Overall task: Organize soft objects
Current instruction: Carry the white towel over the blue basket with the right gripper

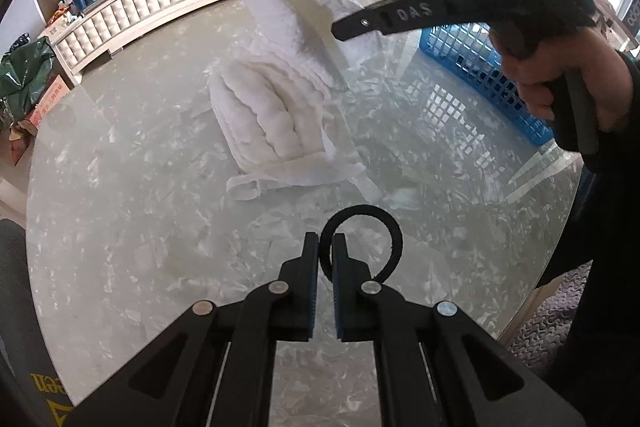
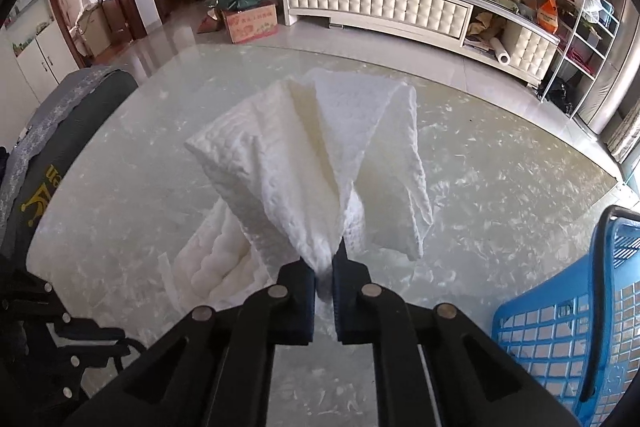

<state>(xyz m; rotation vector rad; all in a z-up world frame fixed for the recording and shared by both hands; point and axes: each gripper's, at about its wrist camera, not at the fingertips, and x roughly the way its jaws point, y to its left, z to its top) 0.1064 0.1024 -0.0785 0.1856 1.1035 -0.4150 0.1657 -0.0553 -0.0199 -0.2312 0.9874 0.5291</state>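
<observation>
My left gripper (image 1: pixel 325 239) is shut low over the glass table, pinching a black elastic ring (image 1: pixel 394 227) that loops out to the right of its fingers. Beyond it lies a bundle of folded white quilted cloths (image 1: pixel 256 115) with a white strip (image 1: pixel 288 177) along its near edge. My right gripper (image 2: pixel 324 265) is shut on one white cloth (image 2: pixel 320 155), which is lifted off the table and fans out above the bundle (image 2: pixel 212 259). The left wrist view shows that gripper's black finger (image 1: pixel 400 15) against the raised cloth (image 1: pixel 304 3), with a hand (image 1: pixel 552 79) on its handle.
A blue plastic basket (image 2: pixel 560 327) stands on the table at the right, also visible as the blue basket (image 1: pixel 480 67) behind the right gripper. A dark chair back (image 2: pixel 60 131) is at the table's left edge. A long padded cabinet (image 2: pixel 400 3) runs along the far wall.
</observation>
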